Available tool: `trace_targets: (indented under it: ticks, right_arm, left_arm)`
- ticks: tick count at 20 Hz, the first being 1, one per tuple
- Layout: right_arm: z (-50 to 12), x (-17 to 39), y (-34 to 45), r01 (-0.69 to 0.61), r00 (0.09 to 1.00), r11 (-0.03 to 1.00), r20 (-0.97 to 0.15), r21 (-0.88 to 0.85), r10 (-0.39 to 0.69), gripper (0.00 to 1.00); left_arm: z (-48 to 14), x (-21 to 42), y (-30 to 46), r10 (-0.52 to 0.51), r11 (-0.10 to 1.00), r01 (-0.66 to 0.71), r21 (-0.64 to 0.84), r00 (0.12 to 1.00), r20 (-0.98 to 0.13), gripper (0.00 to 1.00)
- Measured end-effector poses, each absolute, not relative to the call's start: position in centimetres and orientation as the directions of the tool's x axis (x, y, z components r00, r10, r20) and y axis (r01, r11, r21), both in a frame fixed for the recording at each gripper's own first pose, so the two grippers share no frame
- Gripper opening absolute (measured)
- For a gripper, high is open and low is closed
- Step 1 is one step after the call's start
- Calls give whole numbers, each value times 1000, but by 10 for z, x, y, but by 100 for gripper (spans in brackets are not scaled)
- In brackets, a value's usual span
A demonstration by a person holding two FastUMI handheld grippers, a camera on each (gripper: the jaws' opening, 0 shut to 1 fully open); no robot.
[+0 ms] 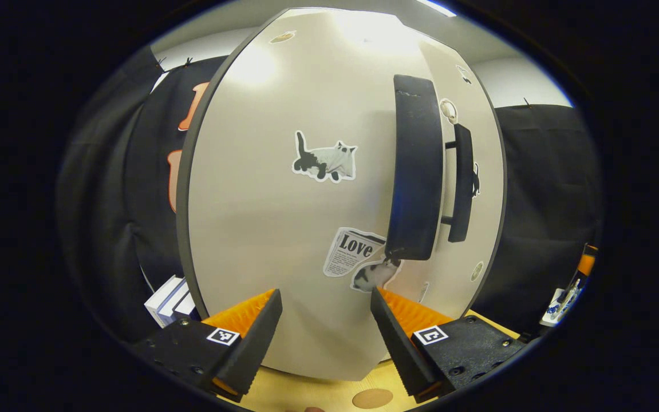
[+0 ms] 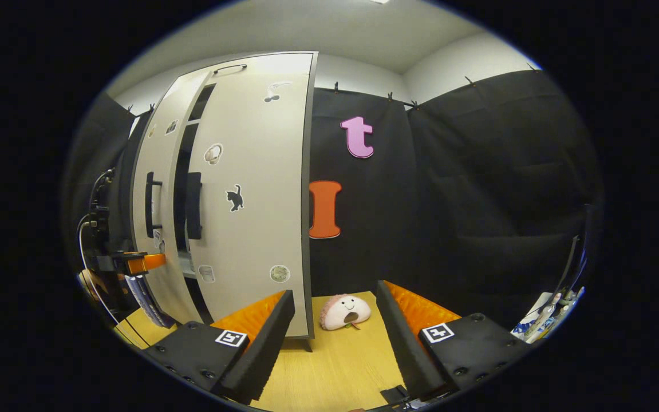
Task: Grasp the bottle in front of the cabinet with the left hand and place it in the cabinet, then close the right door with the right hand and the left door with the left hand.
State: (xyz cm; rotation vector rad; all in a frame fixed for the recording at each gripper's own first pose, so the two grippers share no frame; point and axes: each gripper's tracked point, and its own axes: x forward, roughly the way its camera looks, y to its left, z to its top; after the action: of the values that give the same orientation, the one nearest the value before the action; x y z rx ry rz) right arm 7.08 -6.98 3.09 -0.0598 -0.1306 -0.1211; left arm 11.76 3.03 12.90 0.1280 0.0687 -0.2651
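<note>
Cabinet point(image 2: 237, 189): stands on the wooden table point(image 2: 335, 360), pale doors covered in stickers.
Left door point(image 1: 306, 189): nearly closed, a narrow dark gap beside its black handle point(image 1: 418, 171).
Right door point(image 2: 255, 194): closed or almost so.
Bottle: cannot tell where; hidden behind the doors.
Left gripper point(image 1: 326, 303): jaws wide apart, empty, just before the left door.
Right gripper point(image 2: 335, 303): jaws wide apart, empty, well off the cabinet.
Plush toy point(image 2: 345, 312): on the table beyond the right gripper.

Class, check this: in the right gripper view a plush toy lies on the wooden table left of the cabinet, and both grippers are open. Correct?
Not quite. The right gripper view shows the plush toy on the wooden table right of the cabinet, not left. Both grippers, left and right, are open.
</note>
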Motion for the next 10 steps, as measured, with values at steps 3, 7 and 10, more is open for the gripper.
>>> trace_targets:
  ticks: [3,7,10]
  right_arm:
    - [30,72,-73,126,984,991,130,-49,-119,95]
    - [26,78,-75,126,986,991,119,-37,-120,89]
    - [25,83,-75,121,987,992,112,-31,-117,95]
  left_arm:
    - [129,123,27,-251,956,261,131,964,-86,95]
    - [129,129,26,-242,959,252,131,966,-90,95]
    - [128,133,25,-235,960,246,129,967,-96,96]
